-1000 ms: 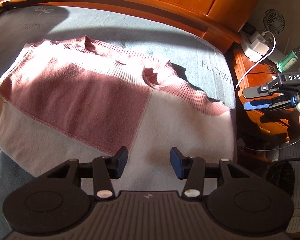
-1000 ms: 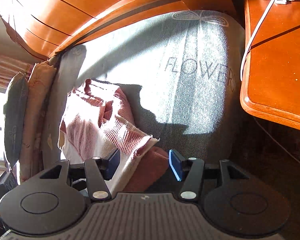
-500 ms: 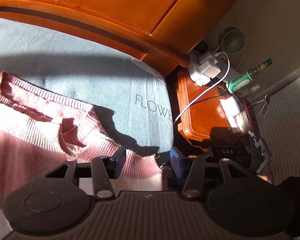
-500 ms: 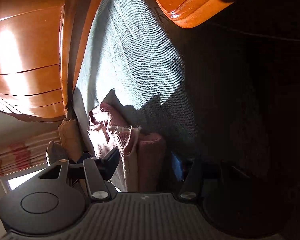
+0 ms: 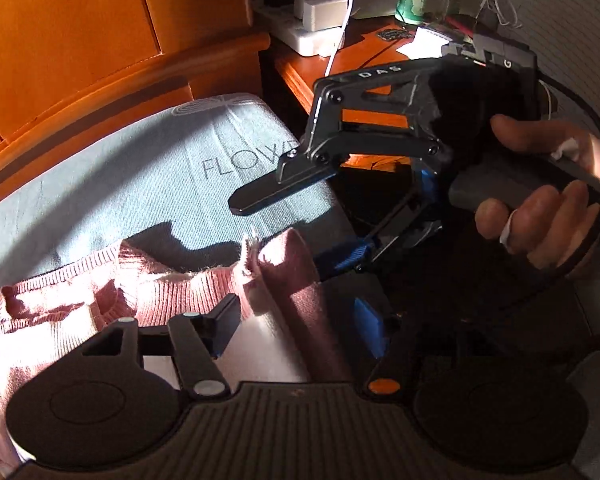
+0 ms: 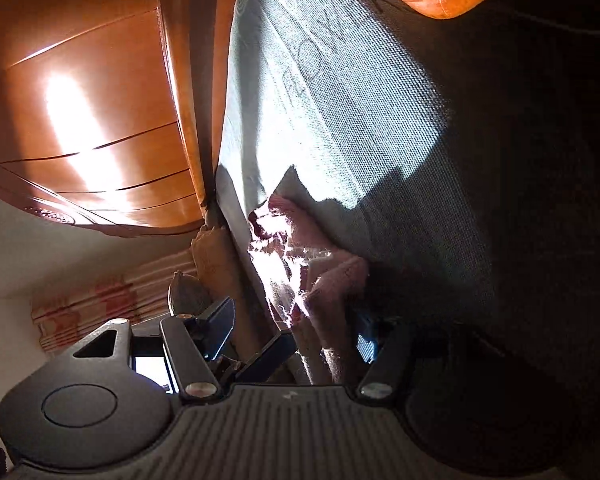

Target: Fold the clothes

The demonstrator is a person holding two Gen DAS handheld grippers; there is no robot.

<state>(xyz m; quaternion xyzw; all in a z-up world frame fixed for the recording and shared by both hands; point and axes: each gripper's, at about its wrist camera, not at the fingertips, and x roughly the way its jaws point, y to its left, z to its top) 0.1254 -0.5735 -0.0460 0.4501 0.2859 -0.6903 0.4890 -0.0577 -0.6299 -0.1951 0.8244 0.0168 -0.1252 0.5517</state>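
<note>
The pink sweater [image 5: 100,312] lay at the bed's [image 5: 148,184] corner edge. Both the left gripper [image 5: 296,326] and right gripper [image 6: 296,328] had jaws spread, straddling its folded edge; bare bed stretched beyond.

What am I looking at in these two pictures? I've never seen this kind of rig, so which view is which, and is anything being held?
There is no robot: a person holds a two-finger gripper in each hand, each with a fisheye camera looking along its fingers. The left wrist view shows the left gripper at the bottom, open around an edge of the pink sweater. Across from it are the right gripper and the person's hand, beside a wooden nightstand. The right wrist view is rolled sideways: its own gripper is also open around sweater fabric. The sweater lies on a grey bed cover. Nothing is clamped yet.
</note>
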